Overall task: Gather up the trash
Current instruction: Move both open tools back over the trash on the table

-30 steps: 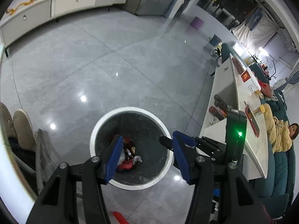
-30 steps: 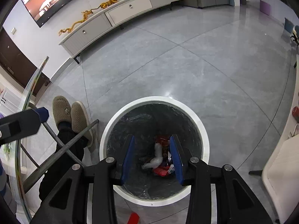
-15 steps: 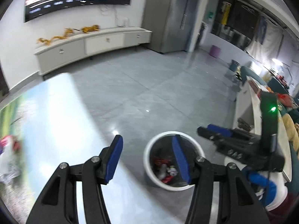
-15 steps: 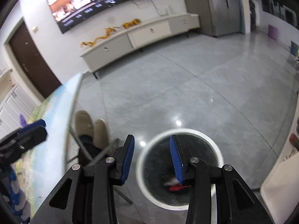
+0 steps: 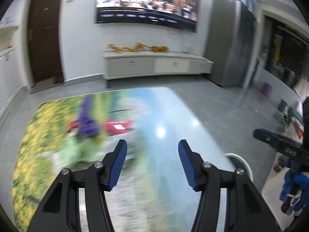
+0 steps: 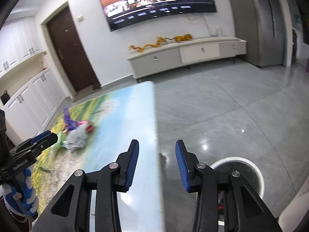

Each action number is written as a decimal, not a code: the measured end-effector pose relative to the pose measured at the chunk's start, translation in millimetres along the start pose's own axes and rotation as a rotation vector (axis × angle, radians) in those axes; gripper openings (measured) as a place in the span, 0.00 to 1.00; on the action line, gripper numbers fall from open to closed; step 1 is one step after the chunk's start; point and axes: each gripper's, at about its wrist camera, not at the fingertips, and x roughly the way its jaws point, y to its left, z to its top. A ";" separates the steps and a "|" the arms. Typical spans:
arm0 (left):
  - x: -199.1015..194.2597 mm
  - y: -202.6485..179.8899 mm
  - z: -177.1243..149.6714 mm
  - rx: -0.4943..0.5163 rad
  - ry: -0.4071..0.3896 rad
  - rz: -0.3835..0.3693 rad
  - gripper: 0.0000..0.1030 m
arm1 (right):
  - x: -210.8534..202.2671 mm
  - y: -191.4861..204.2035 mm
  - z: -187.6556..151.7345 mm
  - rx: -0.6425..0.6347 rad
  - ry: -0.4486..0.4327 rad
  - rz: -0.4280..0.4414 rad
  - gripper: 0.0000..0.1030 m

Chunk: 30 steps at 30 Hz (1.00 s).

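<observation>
A pile of trash (image 6: 77, 133), with purple, red, grey and green wrappers, lies on the landscape-printed table (image 6: 123, 116). The same pile of trash (image 5: 92, 131) is blurred in the left wrist view. My left gripper (image 5: 152, 147) hovers over the table (image 5: 164, 116), open and empty, with the pile ahead to its left. My right gripper (image 6: 157, 145) is open and empty over the table's right edge. The white-rimmed trash bin (image 6: 251, 166) stands on the floor at lower right, red scraps inside. Each view shows the other gripper: the left gripper (image 6: 44, 137) and the right gripper (image 5: 270, 137).
Grey tiled floor (image 6: 231, 106) spreads to the right of the table. A low white cabinet (image 6: 193, 56) and a wall screen (image 6: 158, 3) stand at the back, a dark door (image 6: 71, 54) to the left. The bin's rim (image 5: 239, 160) shows by the table's right edge.
Both grippers rose from above the bin and swung left toward the table. The trash pile and back wall came into view. Jaw gaps look unchanged.
</observation>
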 end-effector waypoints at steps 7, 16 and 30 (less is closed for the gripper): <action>-25.2 89.2 -20.8 -0.119 -0.020 0.145 0.52 | 12.3 57.3 -0.4 -0.062 0.003 0.073 0.38; -54.2 181.9 -51.3 -0.248 -0.034 0.273 0.52 | 29.6 98.9 -5.0 -0.094 0.030 0.133 0.38; -33.9 185.9 -55.8 -0.247 -0.013 0.159 0.52 | 67.4 112.4 -6.8 -0.088 0.104 0.164 0.43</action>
